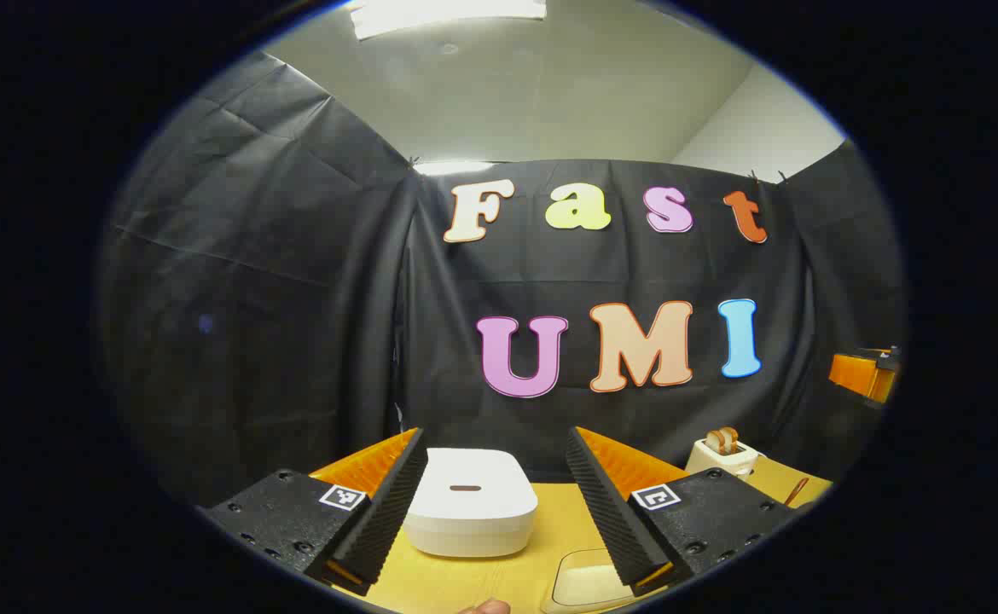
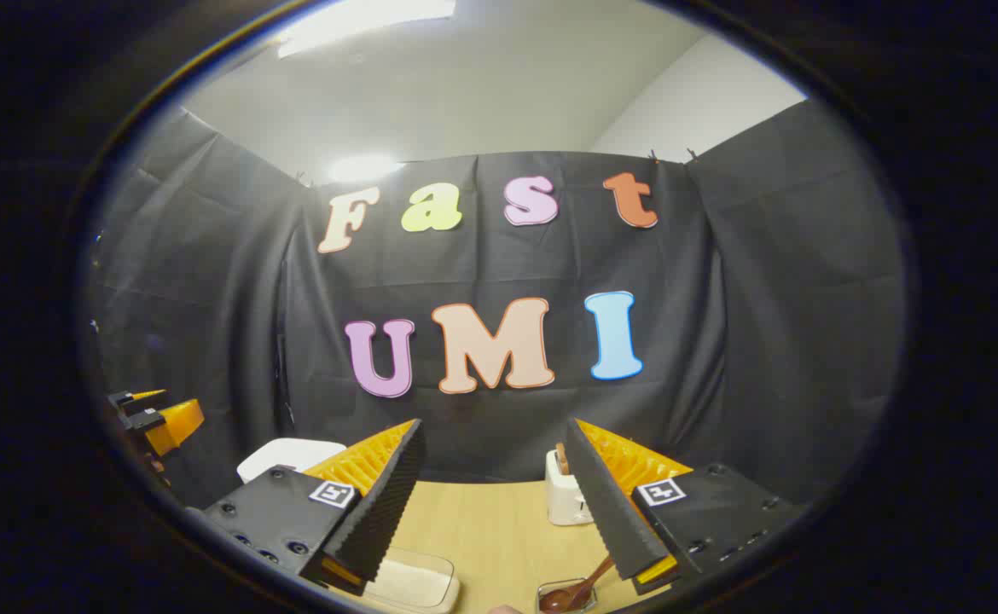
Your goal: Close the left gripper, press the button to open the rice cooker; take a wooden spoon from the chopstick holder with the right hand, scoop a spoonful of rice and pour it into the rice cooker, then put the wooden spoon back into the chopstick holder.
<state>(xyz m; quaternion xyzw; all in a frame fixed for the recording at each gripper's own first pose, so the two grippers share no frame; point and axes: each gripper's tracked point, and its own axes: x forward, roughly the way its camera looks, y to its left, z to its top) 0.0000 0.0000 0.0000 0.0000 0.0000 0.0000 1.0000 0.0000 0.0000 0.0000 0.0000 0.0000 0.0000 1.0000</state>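
Nothing started yet, I'd say: the left gripper (image 1: 496, 512) hangs w/ fingers spread wide, holding nothing, and the white rice cooker (image 1: 470, 501) sits lid-down on the table (image 1: 499, 576) right between them. To do it well, pinch those fingers together first, then come down square on the dark button (image 1: 465, 489) on the lid. Right gripper (image 2: 492, 520) is wide & empty too. Below it, a clear tray of rice (image 2: 409, 582), and the wooden spoon (image 2: 574, 593) lies in a clear holder (image 2: 550, 590), handle leaning up-right.
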